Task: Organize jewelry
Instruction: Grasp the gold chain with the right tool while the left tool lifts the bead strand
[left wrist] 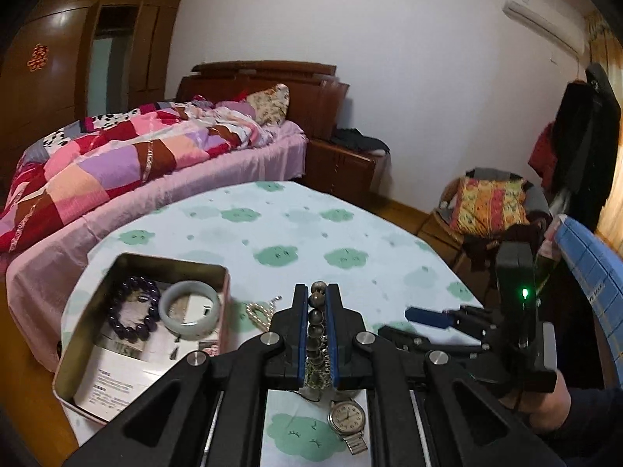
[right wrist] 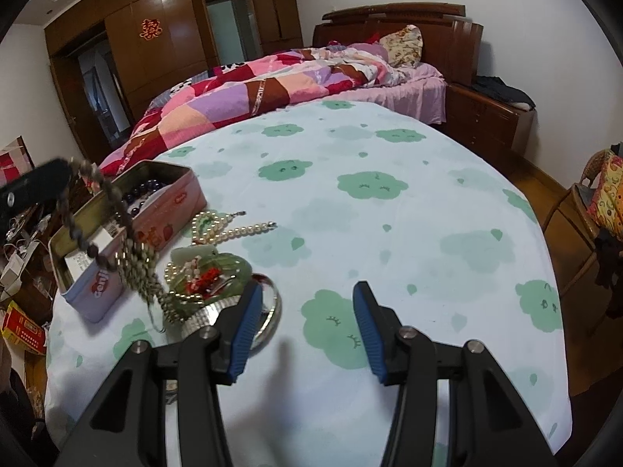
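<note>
My left gripper (left wrist: 316, 292) is shut on a brown bead string (left wrist: 316, 319), held above the table beside the open tin box (left wrist: 97, 350). In the right wrist view the bead string (right wrist: 109, 190) hangs in a loop from the left gripper (right wrist: 58, 173), with a gold chain tassel (right wrist: 140, 272) dangling. The tin holds a purple bead bracelet (left wrist: 132, 311) and a jade bangle (left wrist: 189, 307). A pearl necklace (right wrist: 229, 229), a green and red jewelry pile (right wrist: 202, 272) and a silver bangle (right wrist: 268, 319) lie on the cloth. A wristwatch (left wrist: 346, 420) lies below the left gripper. My right gripper (right wrist: 303, 327) is open and empty.
The round table (right wrist: 389, 233) has a pale cloth with green clouds. A bed (left wrist: 117, 163) stands behind it, a wardrobe (right wrist: 155, 39) beyond. A chair with clothes (left wrist: 490, 210) stands at the right. Boxes (right wrist: 23, 327) lie on the floor left of the table.
</note>
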A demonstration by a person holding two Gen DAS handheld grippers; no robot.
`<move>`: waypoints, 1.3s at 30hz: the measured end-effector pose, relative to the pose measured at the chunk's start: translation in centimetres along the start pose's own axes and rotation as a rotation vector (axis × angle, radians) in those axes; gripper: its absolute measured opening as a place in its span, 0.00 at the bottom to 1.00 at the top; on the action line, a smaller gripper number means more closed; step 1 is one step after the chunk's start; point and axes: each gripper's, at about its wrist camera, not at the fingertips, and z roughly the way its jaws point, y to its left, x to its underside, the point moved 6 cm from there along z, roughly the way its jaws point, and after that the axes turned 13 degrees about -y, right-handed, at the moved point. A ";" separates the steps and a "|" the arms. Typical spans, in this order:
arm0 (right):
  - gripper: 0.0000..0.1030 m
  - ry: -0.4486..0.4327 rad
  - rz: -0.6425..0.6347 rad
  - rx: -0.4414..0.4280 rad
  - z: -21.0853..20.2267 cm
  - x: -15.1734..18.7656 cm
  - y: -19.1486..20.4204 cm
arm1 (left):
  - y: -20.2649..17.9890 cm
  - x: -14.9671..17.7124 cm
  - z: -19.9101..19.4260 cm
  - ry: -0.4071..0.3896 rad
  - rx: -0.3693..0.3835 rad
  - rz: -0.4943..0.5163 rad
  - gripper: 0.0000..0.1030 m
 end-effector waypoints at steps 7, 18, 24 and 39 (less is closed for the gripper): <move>0.50 -0.011 -0.027 -0.102 -0.6 -0.2 2.7 | 0.3 -0.6 -0.2 -0.010 0.015 -0.012 0.07; 0.43 0.012 -0.102 -0.256 0.9 -0.1 7.6 | -1.1 -0.6 -0.2 0.006 0.077 -0.002 0.07; 0.07 0.040 -0.085 -0.241 1.7 0.4 7.2 | -0.4 -1.9 -1.2 -0.035 0.072 -0.025 0.07; 0.43 0.056 -0.039 -0.182 1.2 -0.2 4.8 | 1.3 -1.4 -0.7 -0.022 0.031 -0.049 0.07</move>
